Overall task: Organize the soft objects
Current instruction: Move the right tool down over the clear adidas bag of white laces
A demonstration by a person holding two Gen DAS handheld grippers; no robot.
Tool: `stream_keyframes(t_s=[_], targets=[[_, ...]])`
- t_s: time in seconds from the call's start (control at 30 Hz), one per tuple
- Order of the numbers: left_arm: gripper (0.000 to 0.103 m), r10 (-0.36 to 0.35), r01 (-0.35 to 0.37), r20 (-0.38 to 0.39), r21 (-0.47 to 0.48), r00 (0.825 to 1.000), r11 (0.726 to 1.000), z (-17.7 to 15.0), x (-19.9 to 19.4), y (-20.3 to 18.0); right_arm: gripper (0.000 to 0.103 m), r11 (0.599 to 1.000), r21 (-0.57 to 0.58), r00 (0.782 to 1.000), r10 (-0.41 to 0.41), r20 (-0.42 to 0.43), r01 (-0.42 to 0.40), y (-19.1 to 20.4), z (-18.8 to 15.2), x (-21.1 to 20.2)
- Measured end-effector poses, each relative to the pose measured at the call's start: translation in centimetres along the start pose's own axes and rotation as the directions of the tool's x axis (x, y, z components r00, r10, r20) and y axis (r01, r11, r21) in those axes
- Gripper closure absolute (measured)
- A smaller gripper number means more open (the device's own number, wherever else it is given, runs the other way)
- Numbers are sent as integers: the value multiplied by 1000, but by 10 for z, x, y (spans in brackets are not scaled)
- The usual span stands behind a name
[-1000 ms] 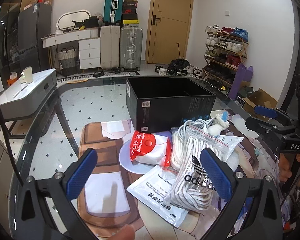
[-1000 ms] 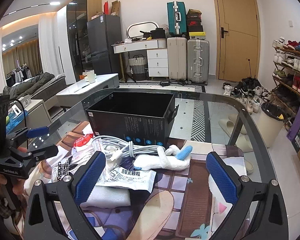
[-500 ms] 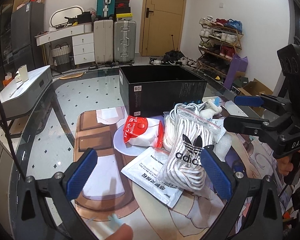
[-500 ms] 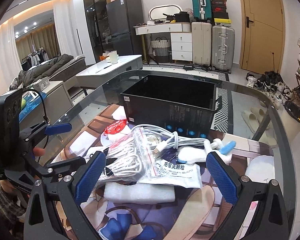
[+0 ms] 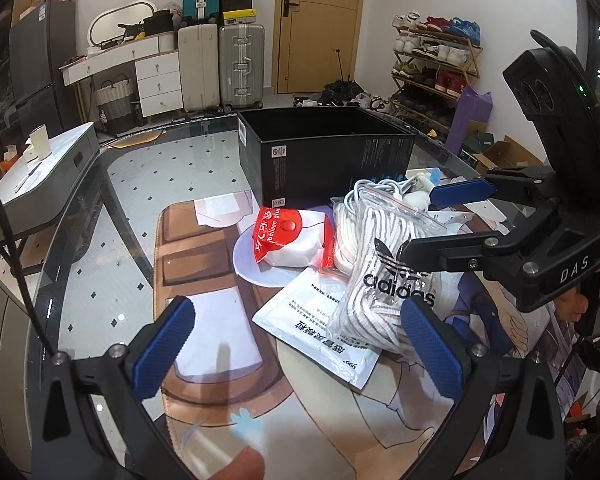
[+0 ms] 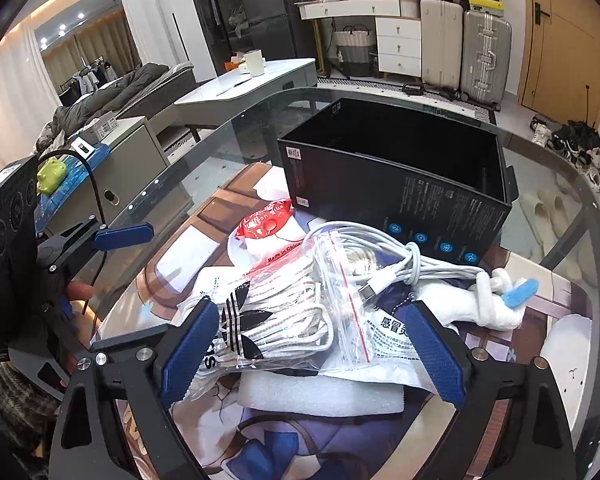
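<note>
Showing "adidas" bag (image 5: 384, 276), "balloon glue" pack (image 5: 288, 236); both grippers' fingers (image 6: 188, 350) wide, empty.

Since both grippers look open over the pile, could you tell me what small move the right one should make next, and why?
Probably ease the right gripper down and close on the Adidas bag of laces. Its open fingers already straddle that bag, which lies on top of the pile, and the black box behind stands open and looks empty. The left gripper is open, holding nothing.
</note>
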State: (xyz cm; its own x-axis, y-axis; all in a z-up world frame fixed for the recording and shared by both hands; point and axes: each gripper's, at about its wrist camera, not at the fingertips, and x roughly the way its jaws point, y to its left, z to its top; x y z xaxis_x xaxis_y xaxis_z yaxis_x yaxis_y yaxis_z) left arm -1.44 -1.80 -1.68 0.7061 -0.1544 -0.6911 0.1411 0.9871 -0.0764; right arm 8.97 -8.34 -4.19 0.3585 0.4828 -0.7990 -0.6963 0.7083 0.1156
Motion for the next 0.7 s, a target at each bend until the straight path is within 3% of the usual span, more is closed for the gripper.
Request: stream_keyframes(t_s=[0.43, 0.7], targets=[[0, -27, 27, -57, 2, 998, 1000, -4, 5, 0, 19, 997, -58, 989, 49, -138, -57, 13, 9, 23], [0, -32, 31, -91, -5, 995, 999, -8, 10, -1, 45, 996, -26, 978, 83, -194, -90, 10, 11, 32]])
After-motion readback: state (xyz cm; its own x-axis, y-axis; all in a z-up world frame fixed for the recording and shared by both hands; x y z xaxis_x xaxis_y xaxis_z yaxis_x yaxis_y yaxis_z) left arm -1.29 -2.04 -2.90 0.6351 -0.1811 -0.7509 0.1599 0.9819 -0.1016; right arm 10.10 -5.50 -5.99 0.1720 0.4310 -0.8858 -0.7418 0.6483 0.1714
